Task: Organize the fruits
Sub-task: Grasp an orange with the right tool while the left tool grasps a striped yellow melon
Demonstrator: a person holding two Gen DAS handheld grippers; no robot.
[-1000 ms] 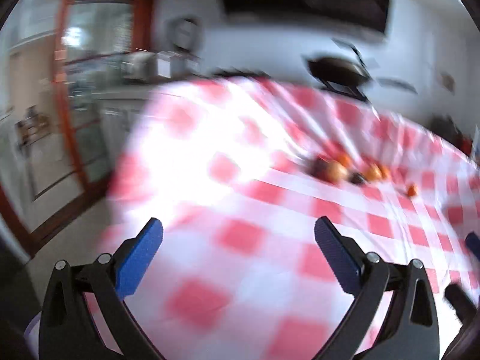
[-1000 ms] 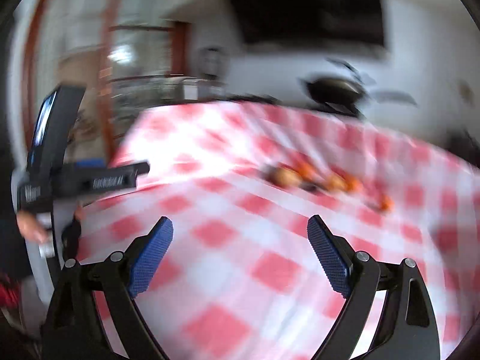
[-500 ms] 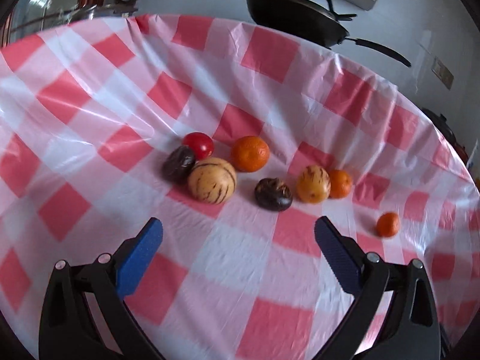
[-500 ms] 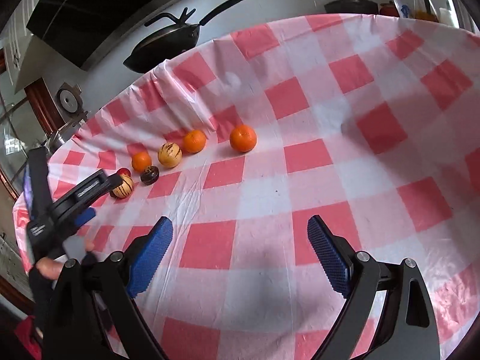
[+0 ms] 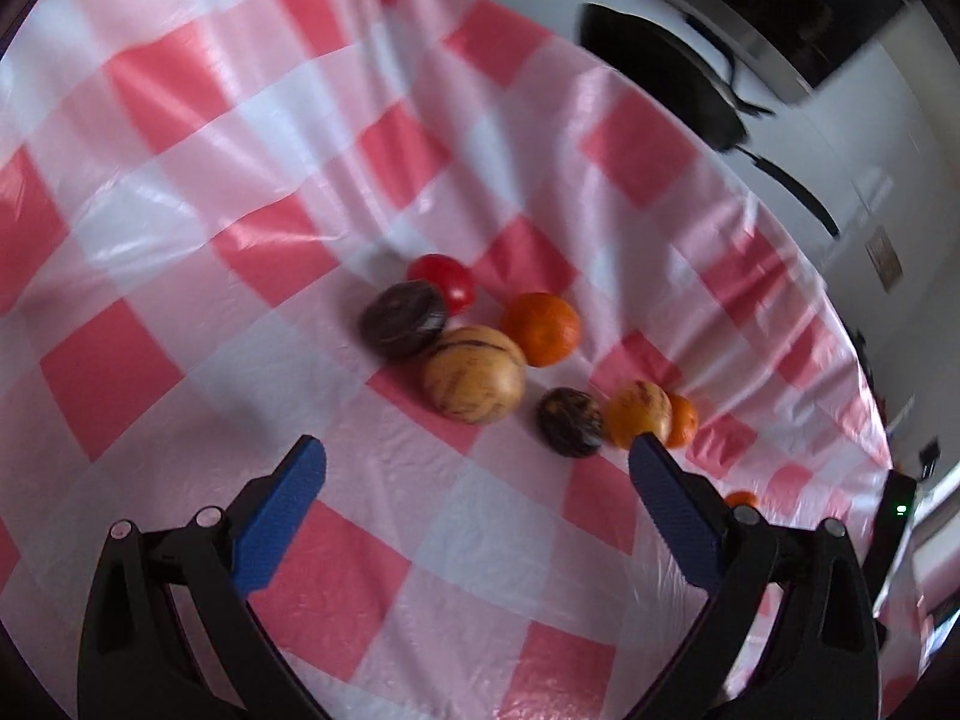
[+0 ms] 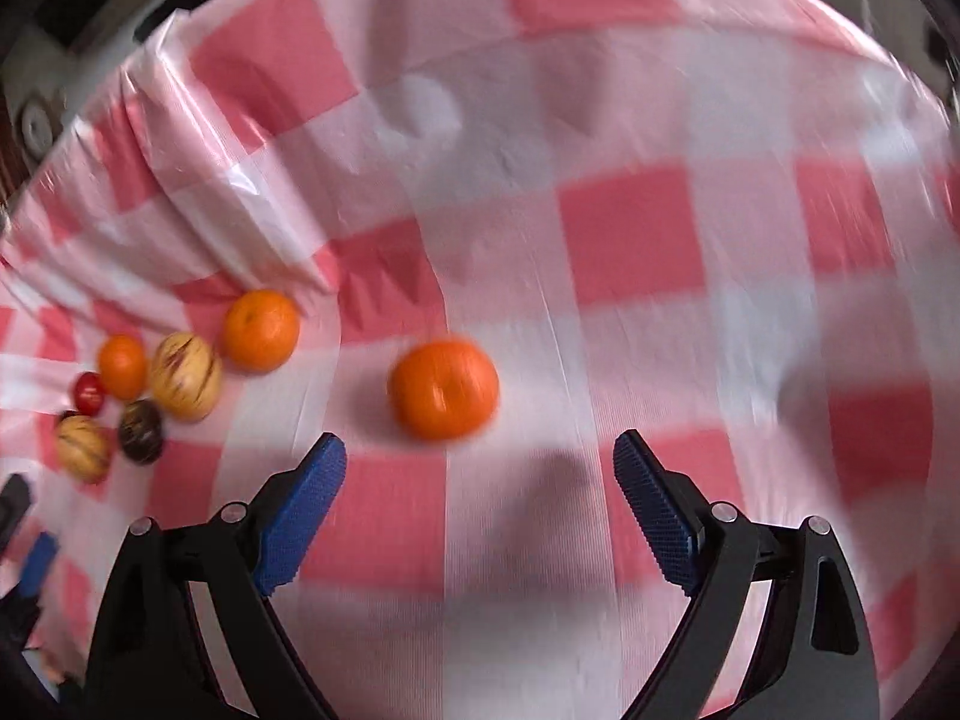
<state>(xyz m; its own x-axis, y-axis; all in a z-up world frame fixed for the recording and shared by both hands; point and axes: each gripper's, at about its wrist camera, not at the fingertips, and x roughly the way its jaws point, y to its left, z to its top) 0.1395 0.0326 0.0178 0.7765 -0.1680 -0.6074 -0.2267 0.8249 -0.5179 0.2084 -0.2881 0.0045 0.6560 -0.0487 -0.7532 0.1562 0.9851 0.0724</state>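
Right hand-held gripper [image 6: 479,459] spread, jaws closing on nothing (lone orange [image 6: 443,389] just ahead on checked bench [image 6: 630,240]). Left hand-held gripper [image 5: 474,465] spread, empty, near fruit cluster [image 5: 474,381].

one orange [image 6: 443,389] lies alone on the tablecloth [image 6: 630,240], well right of the fruit cluster [image 6: 180,381].
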